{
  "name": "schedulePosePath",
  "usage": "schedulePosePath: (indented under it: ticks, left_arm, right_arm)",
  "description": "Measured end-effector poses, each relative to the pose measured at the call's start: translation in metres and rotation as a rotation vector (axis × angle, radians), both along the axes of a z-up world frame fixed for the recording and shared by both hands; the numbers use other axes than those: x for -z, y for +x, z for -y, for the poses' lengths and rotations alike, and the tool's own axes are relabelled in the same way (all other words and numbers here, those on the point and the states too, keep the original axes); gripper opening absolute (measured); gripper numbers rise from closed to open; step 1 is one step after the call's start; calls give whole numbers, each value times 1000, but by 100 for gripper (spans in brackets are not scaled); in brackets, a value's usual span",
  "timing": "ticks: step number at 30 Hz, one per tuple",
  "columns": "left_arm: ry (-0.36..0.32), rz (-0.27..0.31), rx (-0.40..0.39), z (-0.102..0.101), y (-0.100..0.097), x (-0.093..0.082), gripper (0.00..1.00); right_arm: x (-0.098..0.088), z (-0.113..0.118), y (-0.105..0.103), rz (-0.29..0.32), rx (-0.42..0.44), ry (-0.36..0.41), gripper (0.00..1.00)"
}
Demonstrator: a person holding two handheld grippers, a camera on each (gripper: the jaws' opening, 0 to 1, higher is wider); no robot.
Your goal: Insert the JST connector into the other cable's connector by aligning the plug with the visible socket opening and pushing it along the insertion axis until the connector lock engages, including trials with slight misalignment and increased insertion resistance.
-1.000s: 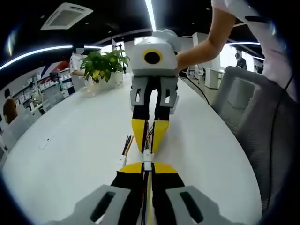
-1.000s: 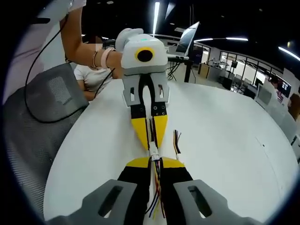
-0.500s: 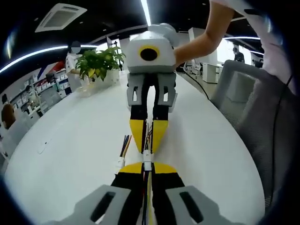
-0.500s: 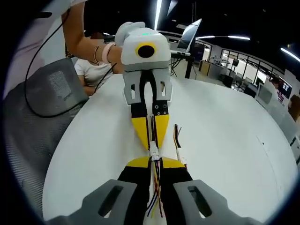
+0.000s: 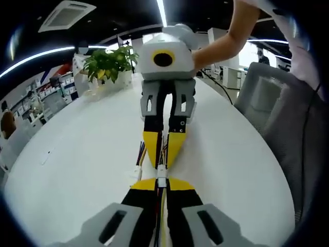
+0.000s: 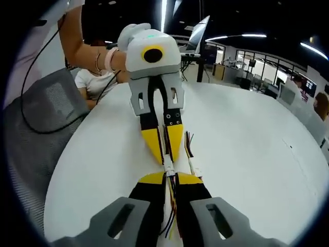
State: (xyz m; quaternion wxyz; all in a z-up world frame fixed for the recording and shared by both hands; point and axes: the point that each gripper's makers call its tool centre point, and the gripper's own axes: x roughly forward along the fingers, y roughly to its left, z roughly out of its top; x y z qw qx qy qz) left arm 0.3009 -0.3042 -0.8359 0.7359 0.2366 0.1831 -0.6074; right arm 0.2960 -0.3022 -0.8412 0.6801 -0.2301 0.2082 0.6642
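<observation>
In the left gripper view a spare cable [image 5: 138, 163] lies on the white table [image 5: 77, 154]; just to its right the left gripper [image 5: 161, 183] and right gripper [image 5: 162, 163], tip to tip, each pinch a cable, the white JST connector [image 5: 161, 172] joined between them.

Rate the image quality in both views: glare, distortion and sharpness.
Left gripper view: ceiling light strip blows out, fisheye curves the white table, mated connectors look sharp. Right gripper view: similar ceiling glare, table edge bowed, connectors sharp, background office soft.
</observation>
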Motion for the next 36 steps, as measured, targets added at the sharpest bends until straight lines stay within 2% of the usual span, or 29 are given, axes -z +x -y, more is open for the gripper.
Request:
schedulePosePath:
  ticks: [12, 15, 24, 27, 31, 34, 36]
  left_arm:
    - [16, -2, 17, 0, -2, 8, 0]
    - [6, -29, 9, 0, -2, 9, 0]
    - [17, -5, 6, 0, -3, 8, 5]
    - [19, 3, -10, -1, -2, 8, 6]
    - [-9, -34, -58, -3, 1, 9, 8]
    - [-11, -39, -86, -6, 3, 8, 12]
    - [-15, -74, -120, -8, 1, 8, 17]
  right_arm:
    - [7, 1, -1, -49, 42, 1, 4]
    - [8, 1, -3, -57, 46, 5, 4]
    - [8, 3, -2, -64, 59, 13, 4]
    - [7, 4, -2, -58, 60, 14, 4]
    - [6, 3, -6, -86, 79, 31, 7]
    - [5, 3, -8, -89, 90, 35, 9]
    - [4, 3, -11, -92, 99, 36, 11]
